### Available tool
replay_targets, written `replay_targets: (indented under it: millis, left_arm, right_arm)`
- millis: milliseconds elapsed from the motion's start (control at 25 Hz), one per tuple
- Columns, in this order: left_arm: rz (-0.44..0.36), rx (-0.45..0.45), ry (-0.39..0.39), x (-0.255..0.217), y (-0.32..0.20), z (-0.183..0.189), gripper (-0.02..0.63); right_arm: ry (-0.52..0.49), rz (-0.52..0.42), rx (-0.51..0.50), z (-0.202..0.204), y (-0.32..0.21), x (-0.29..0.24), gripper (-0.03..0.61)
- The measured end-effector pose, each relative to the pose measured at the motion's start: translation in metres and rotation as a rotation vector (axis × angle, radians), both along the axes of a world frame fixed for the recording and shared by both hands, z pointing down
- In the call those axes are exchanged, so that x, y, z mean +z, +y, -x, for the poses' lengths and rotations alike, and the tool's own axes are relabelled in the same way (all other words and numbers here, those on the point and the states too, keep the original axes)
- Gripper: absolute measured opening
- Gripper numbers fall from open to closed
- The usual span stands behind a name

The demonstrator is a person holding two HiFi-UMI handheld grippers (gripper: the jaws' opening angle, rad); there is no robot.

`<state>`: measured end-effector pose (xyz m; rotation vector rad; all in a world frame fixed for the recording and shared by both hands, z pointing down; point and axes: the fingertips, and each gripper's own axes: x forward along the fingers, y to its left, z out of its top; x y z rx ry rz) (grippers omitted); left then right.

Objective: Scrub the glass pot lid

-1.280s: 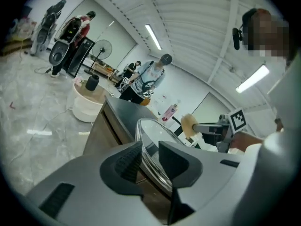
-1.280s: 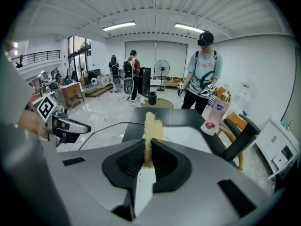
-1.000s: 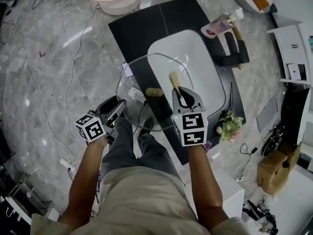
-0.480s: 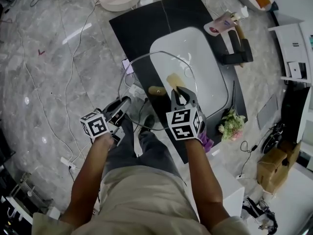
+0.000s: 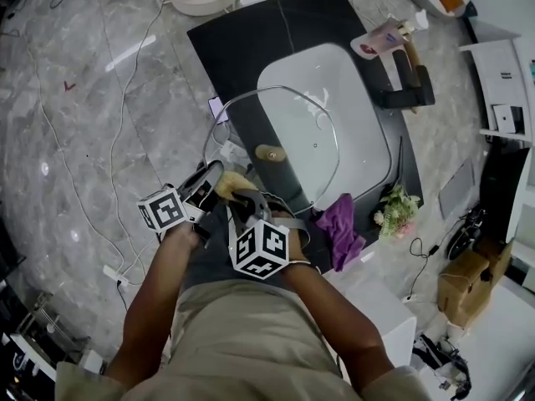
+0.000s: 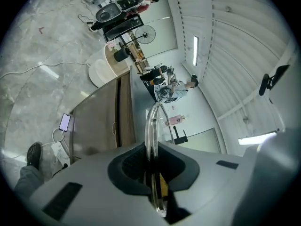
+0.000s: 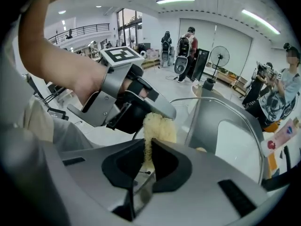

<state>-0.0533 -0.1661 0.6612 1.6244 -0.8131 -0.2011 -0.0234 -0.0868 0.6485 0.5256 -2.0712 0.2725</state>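
The glass pot lid (image 5: 284, 140), with a wooden knob (image 5: 269, 152), stands tilted over the white sink (image 5: 334, 82). My left gripper (image 5: 209, 184) has the lid's near rim (image 6: 151, 121) edge-on between its jaws. The jaws are closing and the pads (image 6: 136, 161) press on the glass. My right gripper (image 5: 241, 200) is shut on a yellow scrubbing sponge (image 5: 232, 182). It holds the sponge close beside the left gripper (image 7: 136, 105), at the lid's lower edge. The right gripper view shows the sponge (image 7: 157, 126) sticking up between its pads, with the lid (image 7: 225, 121) to the right.
A purple cloth (image 5: 338, 230) lies on the black counter (image 5: 226, 40) at the sink's near corner. A pink bottle (image 5: 378, 40) and a black tap (image 5: 405, 82) are at the far right. A flower bunch (image 5: 394, 211), a phone (image 5: 216, 109) and floor cables (image 5: 125, 98) lie around. People stand in the background.
My right gripper has swung left from over the sink to beside the left gripper, carrying the sponge. The purple cloth now shows. The lid has tilted slightly.
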Motion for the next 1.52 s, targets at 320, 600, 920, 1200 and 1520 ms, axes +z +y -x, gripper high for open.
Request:
replay_targets:
  millis: [320,600,920,1200,1520]
  left_arm:
    - [-0.009,-0.013,0.061,-0.010,-0.008,-0.007,0.048]
    - [-0.016,-0.012,0.065,-0.009,-0.008,-0.009,0.048]
    - [0.003,-0.018,0.061,-0.006,-0.008,-0.006,0.048]
    - [-0.024,-0.006,0.085,-0.011,-0.011,-0.013,0.048]
    - [-0.015,-0.009,0.085,-0.010,-0.012,-0.011,0.048]
  right_arm:
    - [0.001,0.000,0.013,-0.014,-0.017,-0.002,0.040]
    - [0.054,-0.006,0.064,-0.042,-0.034,0.006,0.040]
    - [0.242,-0.094,0.418,-0.186,-0.116,0.001,0.040]
    - [0.228,-0.100,0.447,-0.194,-0.135,-0.002,0.040]
    - [0.229,-0.101,0.467,-0.189,-0.137,0.001,0.040]
